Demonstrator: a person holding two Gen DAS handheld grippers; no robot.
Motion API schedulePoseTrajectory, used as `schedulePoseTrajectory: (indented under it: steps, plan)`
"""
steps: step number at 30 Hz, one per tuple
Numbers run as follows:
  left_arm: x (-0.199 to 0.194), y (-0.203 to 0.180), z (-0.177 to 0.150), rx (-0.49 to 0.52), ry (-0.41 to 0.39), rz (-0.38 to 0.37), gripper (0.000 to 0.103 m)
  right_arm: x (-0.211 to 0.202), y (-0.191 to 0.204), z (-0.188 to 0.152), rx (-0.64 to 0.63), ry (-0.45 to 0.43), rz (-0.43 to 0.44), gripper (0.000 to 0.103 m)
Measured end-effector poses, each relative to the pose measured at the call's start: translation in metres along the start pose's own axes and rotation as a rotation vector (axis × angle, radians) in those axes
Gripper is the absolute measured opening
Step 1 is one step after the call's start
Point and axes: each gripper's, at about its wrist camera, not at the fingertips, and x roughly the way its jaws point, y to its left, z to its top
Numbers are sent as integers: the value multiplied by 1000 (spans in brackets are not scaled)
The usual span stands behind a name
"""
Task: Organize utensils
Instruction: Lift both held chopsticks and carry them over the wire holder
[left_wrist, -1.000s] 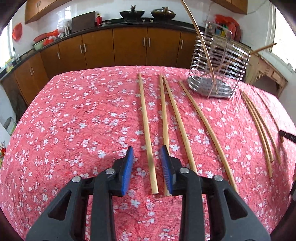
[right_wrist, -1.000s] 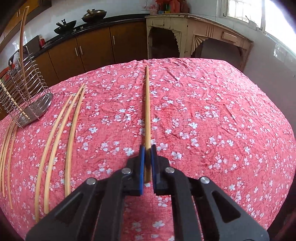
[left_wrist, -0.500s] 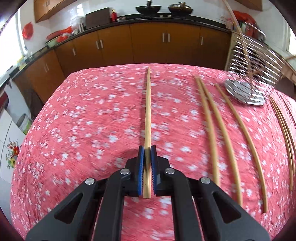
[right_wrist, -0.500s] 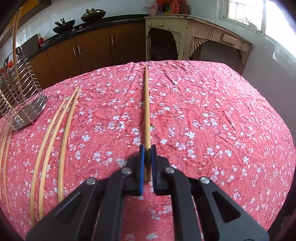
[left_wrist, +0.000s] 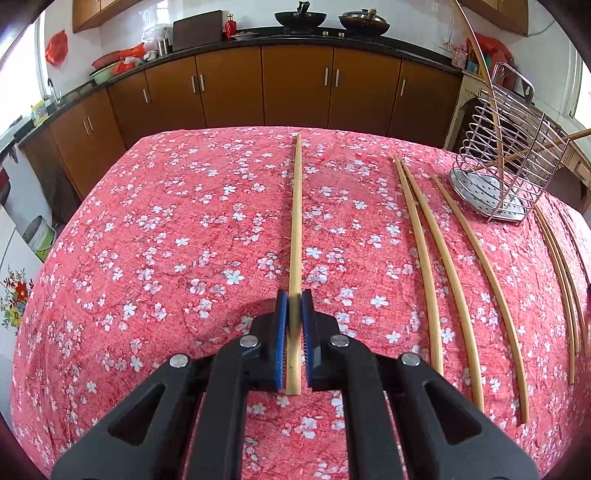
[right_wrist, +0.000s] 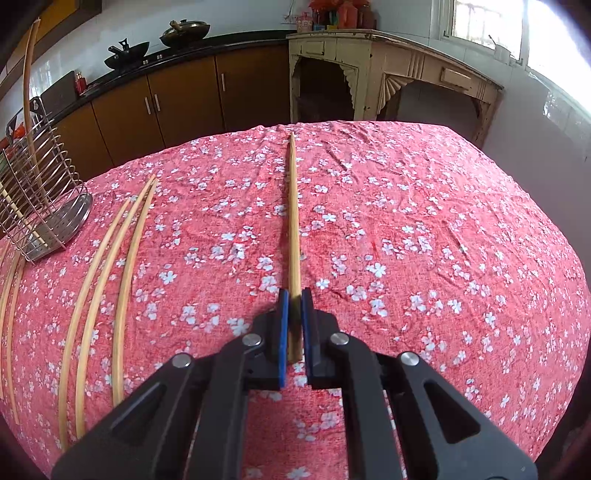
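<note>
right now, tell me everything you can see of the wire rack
The wire rack is a shiny metal utensil holder: curved horizontal wires on upright rods, a perforated steel base, a hanging tab on its tall back. It stands upright on the cloth at the table's far side. Two chopsticks lean inside it. Neither pair of tongs touches it.

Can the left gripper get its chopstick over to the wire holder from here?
Probably yes. The left gripper is shut on its chopstick, and the wire holder stands to its right; only loose chopsticks lie flat on the cloth between.
</note>
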Motion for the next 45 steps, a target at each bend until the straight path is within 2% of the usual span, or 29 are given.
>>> schedulePoseTrajectory:
  steps: [8, 13, 20, 27, 38, 45]
  plan:
    - [-15, -7, -16, 53, 4, 10, 8, -15, 3, -18, -33, 1, -5, 9]
    - [-21, -9, -22, 51, 5, 4, 8, -19, 7, -24, -46, -2, -16, 8]
    - [-28, -9, -26, 49, -6, -4, 7, -30, -5, -27, -1, -10, 29, 8]
    - [-68, -1, -17, 34, -142, -22, 7, -70, -11, -16, -15, -129, 31, 8]
    - [-135, 9, 17, -28, -397, -28, 7, -144, -7, 14, -34, -403, 40, 8]
    - [-159, 15, 33, -68, -492, -20, 7, -179, -8, 33, -25, -519, 57, 8]
